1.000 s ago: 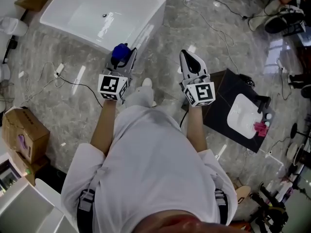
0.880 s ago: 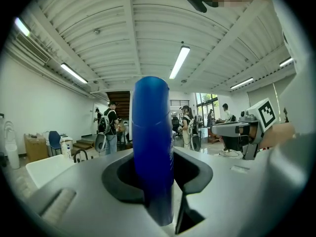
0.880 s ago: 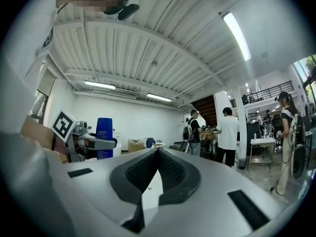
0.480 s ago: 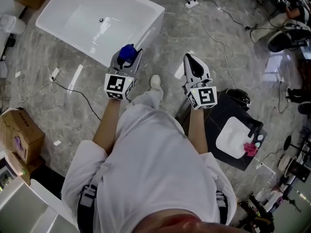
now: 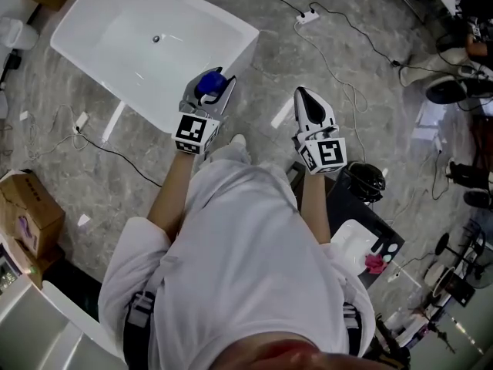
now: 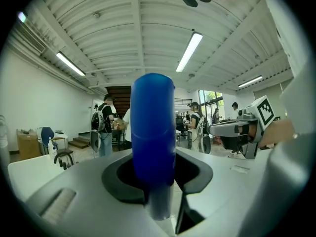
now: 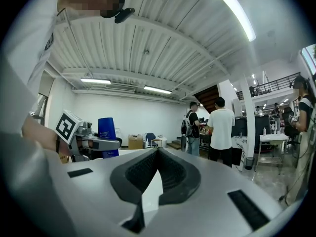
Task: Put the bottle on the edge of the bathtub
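Legible text, brands, numbers: none. Blue bottle (image 7: 107, 127): white label print present, too small and blurred to read.

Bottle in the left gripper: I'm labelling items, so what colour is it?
Blue; the bottle shows best in the left gripper view.

Grey marbled floor (image 5: 385, 106) underfoot, glossy. White bathtub (image 5: 243, 48) stands on it at upper left. Cardboard box (image 5: 27, 210) at the left edge. Loose cables (image 5: 127, 156) trail over the tiles. White power strip (image 5: 308, 16) lies near the top. Black stand with white basin (image 5: 358, 245) sits at lower right.
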